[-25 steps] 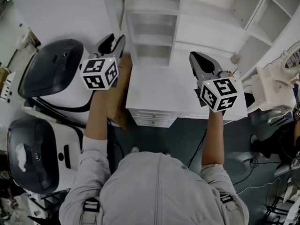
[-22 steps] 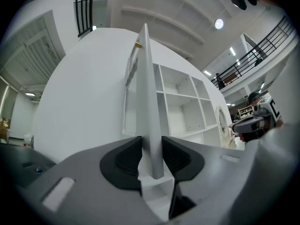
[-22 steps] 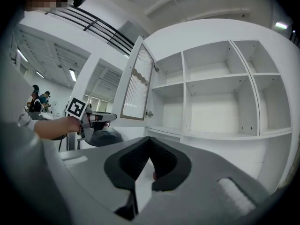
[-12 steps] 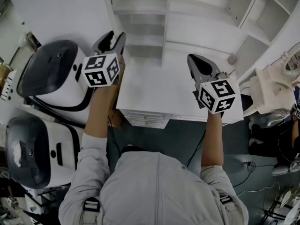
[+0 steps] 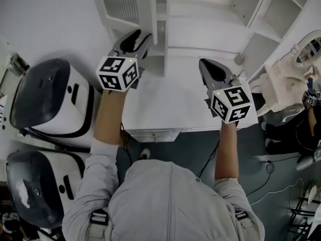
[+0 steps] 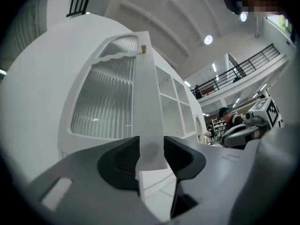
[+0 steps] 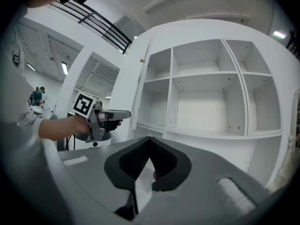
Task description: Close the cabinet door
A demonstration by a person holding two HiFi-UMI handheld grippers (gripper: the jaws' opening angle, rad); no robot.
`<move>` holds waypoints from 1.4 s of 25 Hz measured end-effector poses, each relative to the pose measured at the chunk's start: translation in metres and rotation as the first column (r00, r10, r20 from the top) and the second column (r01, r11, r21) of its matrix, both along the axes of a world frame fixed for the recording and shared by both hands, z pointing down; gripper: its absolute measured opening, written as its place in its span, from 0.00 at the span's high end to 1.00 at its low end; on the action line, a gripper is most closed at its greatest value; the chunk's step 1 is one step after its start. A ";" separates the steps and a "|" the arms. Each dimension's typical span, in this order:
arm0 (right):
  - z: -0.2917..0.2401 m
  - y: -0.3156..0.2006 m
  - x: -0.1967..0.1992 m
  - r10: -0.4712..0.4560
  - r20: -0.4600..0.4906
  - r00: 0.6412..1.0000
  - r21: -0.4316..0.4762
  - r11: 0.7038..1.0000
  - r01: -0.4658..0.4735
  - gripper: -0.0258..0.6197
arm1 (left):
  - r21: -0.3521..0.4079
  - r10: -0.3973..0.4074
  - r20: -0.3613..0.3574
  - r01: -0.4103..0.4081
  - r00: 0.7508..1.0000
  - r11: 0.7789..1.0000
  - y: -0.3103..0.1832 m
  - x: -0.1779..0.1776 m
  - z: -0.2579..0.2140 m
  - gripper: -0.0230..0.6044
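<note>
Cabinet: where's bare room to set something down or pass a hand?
Free: the white counter, and the open cubbies above it, which look empty. Crowded: the left side, where the glass door stands out and two machines sit alongside.

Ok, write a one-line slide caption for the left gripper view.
Left gripper, jaws opening, straddles the free edge of the open ribbed-glass cabinet door beside white shelves.
</note>
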State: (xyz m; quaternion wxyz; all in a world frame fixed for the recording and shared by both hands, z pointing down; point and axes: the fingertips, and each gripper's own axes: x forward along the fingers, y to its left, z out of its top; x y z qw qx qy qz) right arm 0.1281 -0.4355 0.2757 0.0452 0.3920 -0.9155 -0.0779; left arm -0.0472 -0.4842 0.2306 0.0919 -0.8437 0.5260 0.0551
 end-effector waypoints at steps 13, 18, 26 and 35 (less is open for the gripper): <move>-0.002 -0.045 0.013 0.182 -0.022 0.983 -0.001 0.983 -0.182 0.96 | 0.020 0.010 0.080 -0.011 0.997 1.000 -0.087 0.007 -0.001 0.80; 0.002 -0.056 0.014 0.218 -0.010 0.976 -0.021 0.976 -0.218 0.96 | 0.020 0.004 0.081 -0.006 0.997 1.000 -0.108 0.005 -0.002 0.85; 0.012 -0.067 0.025 0.275 -0.004 0.961 -0.051 0.960 -0.275 0.96 | 0.008 0.014 0.007 -0.014 1.000 1.000 -0.133 -0.001 -0.005 0.95; 0.013 -0.073 0.027 0.305 -0.010 0.952 -0.055 0.951 -0.306 0.96 | -0.002 0.045 0.015 -0.045 0.999 0.999 -0.154 0.008 -0.004 0.96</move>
